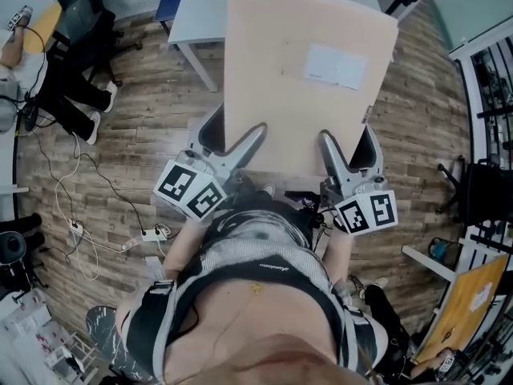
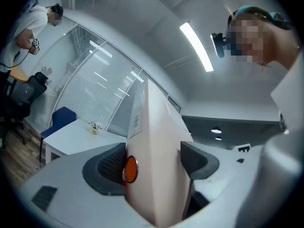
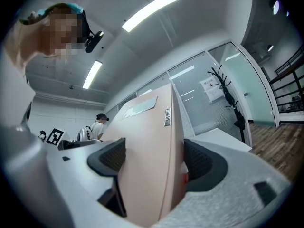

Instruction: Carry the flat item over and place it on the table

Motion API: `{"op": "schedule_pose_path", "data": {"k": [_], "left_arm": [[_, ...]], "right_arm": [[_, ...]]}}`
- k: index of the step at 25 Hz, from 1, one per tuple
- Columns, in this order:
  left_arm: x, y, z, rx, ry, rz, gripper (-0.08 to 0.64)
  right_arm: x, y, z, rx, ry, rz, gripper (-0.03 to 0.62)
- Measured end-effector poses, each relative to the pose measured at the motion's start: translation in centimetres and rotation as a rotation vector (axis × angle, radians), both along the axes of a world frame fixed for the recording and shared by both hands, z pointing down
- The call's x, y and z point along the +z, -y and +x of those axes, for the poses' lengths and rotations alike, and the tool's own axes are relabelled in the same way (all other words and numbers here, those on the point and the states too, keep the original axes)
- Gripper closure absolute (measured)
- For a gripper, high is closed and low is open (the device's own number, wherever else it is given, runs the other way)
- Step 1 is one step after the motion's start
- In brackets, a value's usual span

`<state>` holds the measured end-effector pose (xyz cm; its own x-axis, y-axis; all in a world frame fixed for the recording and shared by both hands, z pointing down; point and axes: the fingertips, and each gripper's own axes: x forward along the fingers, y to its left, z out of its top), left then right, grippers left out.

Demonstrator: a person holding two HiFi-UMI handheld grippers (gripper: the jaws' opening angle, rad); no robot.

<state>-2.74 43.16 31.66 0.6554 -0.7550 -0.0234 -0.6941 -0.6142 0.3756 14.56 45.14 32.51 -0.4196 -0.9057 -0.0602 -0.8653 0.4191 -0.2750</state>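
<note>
Item: flat beige carton [image 1: 296, 79]. Stiff, broad, smooth-faced, probably light. Hold: my left gripper [image 2: 154, 163] and right gripper [image 3: 154, 161] each pinch its near edge, spaced apart against twisting.

Flat box [image 1: 300, 87] out in front of the person, above the floor [image 1: 152, 111], its near edge caught between 2 sets of jaws: left gripper [image 1: 232, 139] at the near-left, right gripper [image 1: 350, 147] at the near-right, pads against both faces. Label [image 1: 335, 66] on the top face, toward the far right. Table [image 1: 200, 14] ahead, the box's far end overlapping it from the head view. Office chair [image 1: 80, 22] left of the table. Power strip [image 1: 151, 233] on the floor, left of the person
</note>
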Motion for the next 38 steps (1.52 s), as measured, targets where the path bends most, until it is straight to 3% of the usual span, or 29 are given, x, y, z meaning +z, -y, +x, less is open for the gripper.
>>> {"op": "schedule_pose_path", "data": {"k": [10, 24, 38], "left_arm": [[1.3, 4.1, -0.3, 0.018, -0.012, -0.029, 0.206], [1.0, 17.7, -0.7, 0.090, -0.024, -0.029, 0.206], [2.5, 25.5, -2.9, 0.101, -0.049, -0.049, 0.206]], "right_arm": [[0.9, 3.8, -0.4, 0.025, -0.020, -0.024, 0.218], [0.5, 16.1, -0.8, 0.097, -0.024, -0.020, 0.222], [1.8, 23.7, -3.0, 0.102, -0.021, -0.063, 0.222]]}}
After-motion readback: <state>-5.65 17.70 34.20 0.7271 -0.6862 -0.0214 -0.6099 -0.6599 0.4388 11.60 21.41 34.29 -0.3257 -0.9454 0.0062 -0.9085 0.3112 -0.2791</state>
